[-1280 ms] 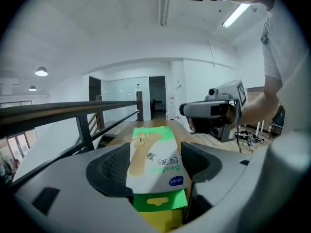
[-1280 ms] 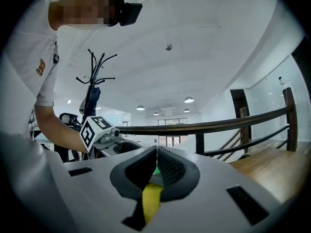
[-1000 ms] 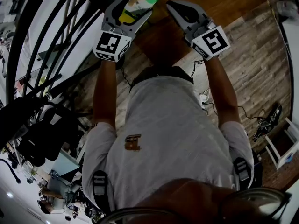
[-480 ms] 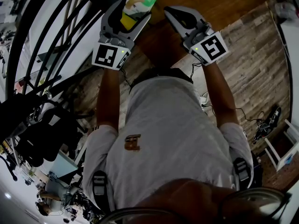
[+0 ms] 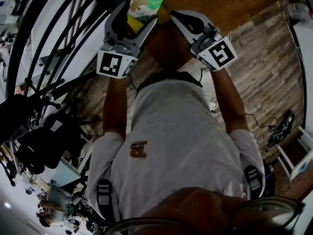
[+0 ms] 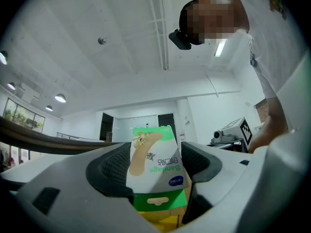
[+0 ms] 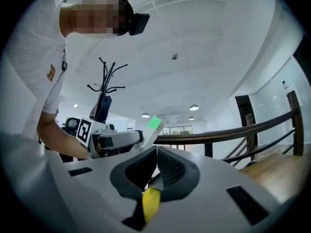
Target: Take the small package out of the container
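Note:
The small package is a green-and-white bandage box (image 5: pixel 145 1) with a plaster pictured on it. My left gripper (image 5: pixel 139 11) is shut on it and holds it up in the air, in front of the person's chest. In the left gripper view the box (image 6: pixel 154 166) stands upright between the dark ribbed pads (image 6: pixel 109 166), against the ceiling. My right gripper (image 5: pixel 177 16) hovers just right of it, shut with nothing between its fingers. From the right gripper view, whose own jaws (image 7: pixel 155 166) meet, the box (image 7: pixel 152 126) sticks out of the left gripper (image 7: pixel 119 141). No container is in view.
A black stair railing (image 5: pixel 49 43) curves along the left. Below lies wooden plank floor (image 5: pixel 264 58) with cables (image 5: pixel 279 126) and a white stand (image 5: pixel 298 155) at the right edge. A coat rack (image 7: pixel 108 81) stands behind the person.
Both grippers have drawn a little closer to the person's body. The box has stayed clamped in the left gripper, now standing slightly more upright.

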`<state>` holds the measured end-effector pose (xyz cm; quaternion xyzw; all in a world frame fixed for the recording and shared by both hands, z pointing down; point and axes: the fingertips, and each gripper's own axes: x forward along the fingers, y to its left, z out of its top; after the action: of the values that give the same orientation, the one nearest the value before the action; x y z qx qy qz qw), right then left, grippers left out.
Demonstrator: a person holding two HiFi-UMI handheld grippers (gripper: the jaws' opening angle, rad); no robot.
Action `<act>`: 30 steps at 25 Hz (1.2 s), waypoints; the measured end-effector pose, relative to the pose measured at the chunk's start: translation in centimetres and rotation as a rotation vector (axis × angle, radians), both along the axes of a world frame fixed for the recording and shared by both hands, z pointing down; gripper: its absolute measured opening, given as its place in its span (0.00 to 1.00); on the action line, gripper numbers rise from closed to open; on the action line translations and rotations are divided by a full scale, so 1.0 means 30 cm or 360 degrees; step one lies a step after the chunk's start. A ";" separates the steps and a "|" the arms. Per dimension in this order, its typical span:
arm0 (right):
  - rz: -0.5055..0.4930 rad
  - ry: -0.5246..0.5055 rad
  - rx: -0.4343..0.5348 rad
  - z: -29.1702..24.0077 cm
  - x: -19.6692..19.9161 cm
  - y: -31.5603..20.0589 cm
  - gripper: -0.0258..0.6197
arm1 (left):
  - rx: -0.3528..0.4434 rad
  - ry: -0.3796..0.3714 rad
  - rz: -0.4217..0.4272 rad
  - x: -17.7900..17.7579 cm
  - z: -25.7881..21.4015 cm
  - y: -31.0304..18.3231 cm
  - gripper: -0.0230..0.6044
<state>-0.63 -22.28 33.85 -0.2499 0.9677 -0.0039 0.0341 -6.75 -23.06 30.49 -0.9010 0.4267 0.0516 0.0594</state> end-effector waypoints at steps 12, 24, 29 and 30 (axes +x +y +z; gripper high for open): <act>-0.0012 -0.0057 0.0075 -0.049 -0.013 0.021 0.09 | 0.0029 0.0001 0.0007 0.008 -0.022 0.015 0.61; -0.0022 -0.0054 0.0076 -0.049 -0.010 0.026 0.09 | 0.0022 -0.0004 -0.0007 0.009 -0.019 0.017 0.61; -0.0033 -0.0056 0.0085 -0.051 -0.007 0.027 0.09 | 0.0024 -0.0003 -0.0019 0.008 -0.017 0.018 0.61; -0.0035 -0.0056 0.0087 -0.052 -0.006 0.027 0.09 | 0.0029 0.0002 -0.0020 0.009 -0.020 0.018 0.61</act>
<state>-0.82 -21.48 32.30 -0.2381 0.9693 0.0178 0.0579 -6.49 -22.51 29.90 -0.8977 0.4319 0.0555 0.0676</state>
